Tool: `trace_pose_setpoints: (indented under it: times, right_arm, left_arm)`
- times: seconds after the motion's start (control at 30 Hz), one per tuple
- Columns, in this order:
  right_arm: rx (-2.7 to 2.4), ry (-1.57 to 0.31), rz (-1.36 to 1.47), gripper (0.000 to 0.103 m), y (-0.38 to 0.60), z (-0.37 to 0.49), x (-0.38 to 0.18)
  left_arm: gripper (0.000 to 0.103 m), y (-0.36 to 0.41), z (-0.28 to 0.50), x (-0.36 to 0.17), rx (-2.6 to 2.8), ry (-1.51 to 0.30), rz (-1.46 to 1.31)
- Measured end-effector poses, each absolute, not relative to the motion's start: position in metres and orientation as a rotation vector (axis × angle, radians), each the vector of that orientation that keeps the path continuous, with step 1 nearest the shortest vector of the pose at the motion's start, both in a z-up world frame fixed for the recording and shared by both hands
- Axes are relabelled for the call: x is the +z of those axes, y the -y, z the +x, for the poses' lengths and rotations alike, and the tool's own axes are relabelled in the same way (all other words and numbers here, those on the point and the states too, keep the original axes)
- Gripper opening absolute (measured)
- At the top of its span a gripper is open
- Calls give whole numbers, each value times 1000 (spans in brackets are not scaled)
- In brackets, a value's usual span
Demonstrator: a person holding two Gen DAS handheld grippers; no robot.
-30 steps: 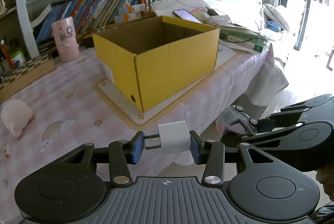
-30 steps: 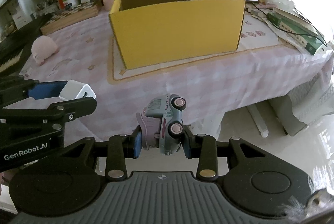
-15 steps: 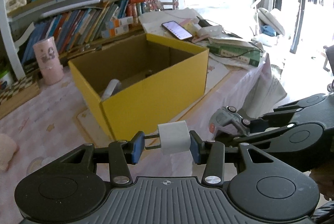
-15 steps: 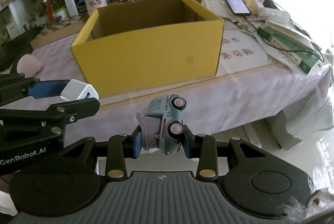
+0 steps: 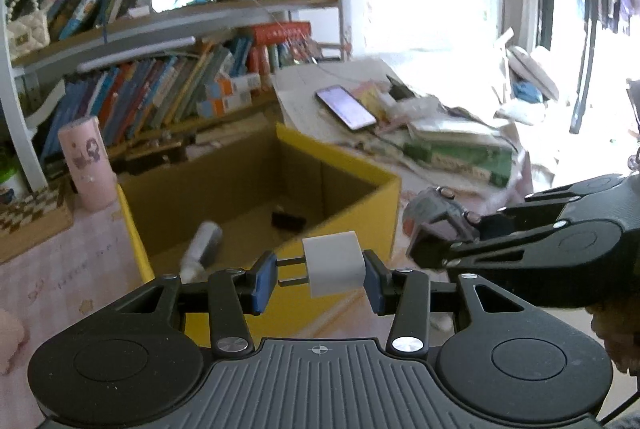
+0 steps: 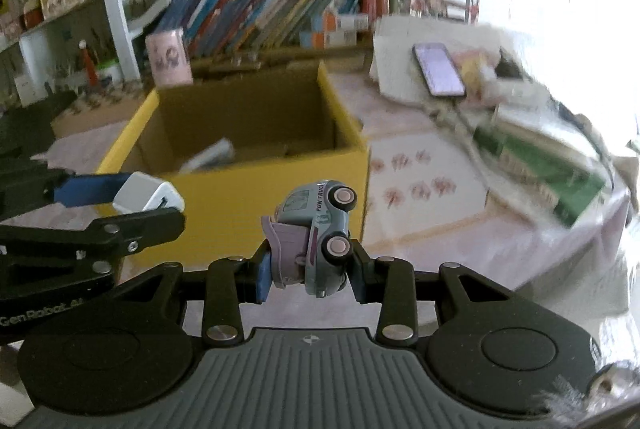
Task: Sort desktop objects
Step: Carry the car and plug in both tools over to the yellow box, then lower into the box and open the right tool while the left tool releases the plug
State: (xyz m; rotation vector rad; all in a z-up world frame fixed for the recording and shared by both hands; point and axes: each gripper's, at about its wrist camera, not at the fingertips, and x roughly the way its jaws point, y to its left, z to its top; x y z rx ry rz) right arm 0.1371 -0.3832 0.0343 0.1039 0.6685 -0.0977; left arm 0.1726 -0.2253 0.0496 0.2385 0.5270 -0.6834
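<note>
Left claw (image 5: 320, 275) clamped on white charger (image 5: 333, 264), lower centre; right claw (image 6: 308, 269) clamped on toy truck (image 6: 316, 233). Yellow box (image 6: 240, 205) behind, holding perhaps a tube (image 5: 202, 243).

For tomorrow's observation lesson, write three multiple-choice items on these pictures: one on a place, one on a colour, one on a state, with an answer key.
1. Where does the phone lie?
A. in the box
B. on papers beside the box
C. on the shelf

2. What colour is the outside of the cardboard box?
A. yellow
B. red
C. white

3. What does the right gripper hold?
A. nothing
B. a plug
C. a toy truck

Key: 1 B, it rests on the paper pile; 2 A, its walls are yellow; 3 C, the truck sits clamped between the pads.
</note>
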Motion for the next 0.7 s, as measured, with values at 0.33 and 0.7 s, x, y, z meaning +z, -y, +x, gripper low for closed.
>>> trace_pose_setpoints:
  times: [0.33,0.7]
  right_arm:
    - [-9,-539,35,35,413,192,77]
    - [169,-608,-106,35,396,279,69]
  left_arm:
    - [44,239,216,70,-580,-469,202]
    - [44,250,273,43,-427,-559,287]
